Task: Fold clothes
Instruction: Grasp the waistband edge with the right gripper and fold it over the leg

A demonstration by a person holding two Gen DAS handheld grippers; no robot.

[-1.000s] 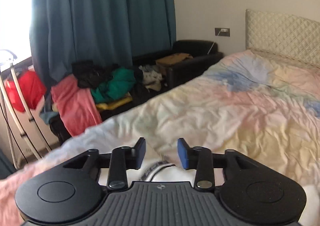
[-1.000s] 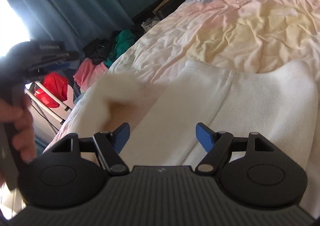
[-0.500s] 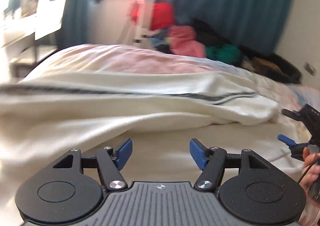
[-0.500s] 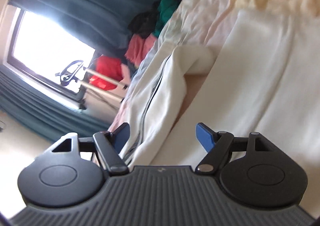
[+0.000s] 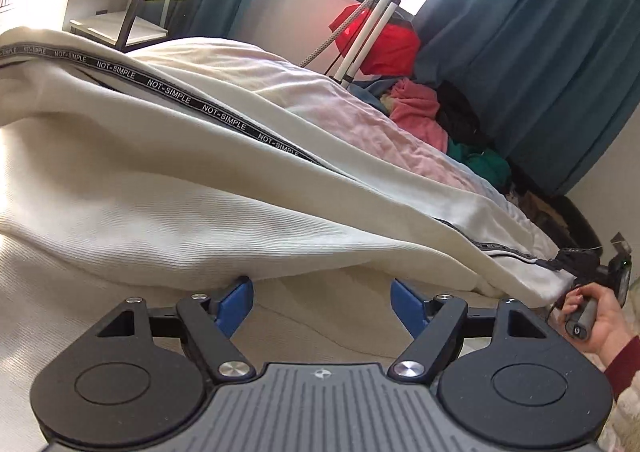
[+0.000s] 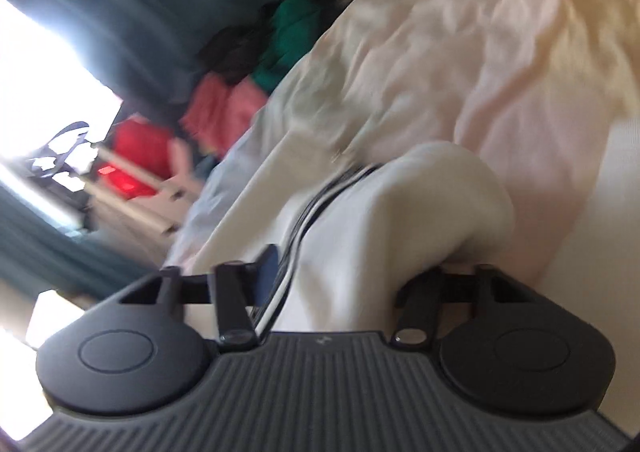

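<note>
A cream garment (image 5: pixel 168 212) is spread over the bed (image 5: pixel 360 132), its long fold running from the upper left of the left wrist view down toward the lower right. A black tape printed NOT-SIMPLE (image 5: pixel 172 92) is seen along that fold.

The left tongs (image 5: pixel 322 302) are held low over the cream cloth, jaws apart and opening. Nothing is gripped between them; the left blue pad (image 5: pixel 236 302) sits right at the underside of the raised fold, and contact cannot be confirmed.

The right tongs (image 6: pixel 348 272) are closing, with a bunched fold of the same garment (image 6: pixel 400 220) filling the gap between the jaws. Its striped edge runs beside the left pad (image 6: pixel 267 272). The other pad is hidden by cloth. The picture is blurred, yet the cloth is seen pinched and lifted off the bed. In the left wrist view the far end of the garment is seen drawn up to the right tongs (image 5: pixel 576 266), carried by a hand (image 5: pixel 596 316) in a dark red sleeve (image 5: pixel 624 364).

A heap of pink, green and black clothes (image 5: pixel 440 124) is noted beyond the bed, under teal curtains (image 5: pixel 540 72), beside a red item (image 5: pixel 380 40) on a white stand.
</note>
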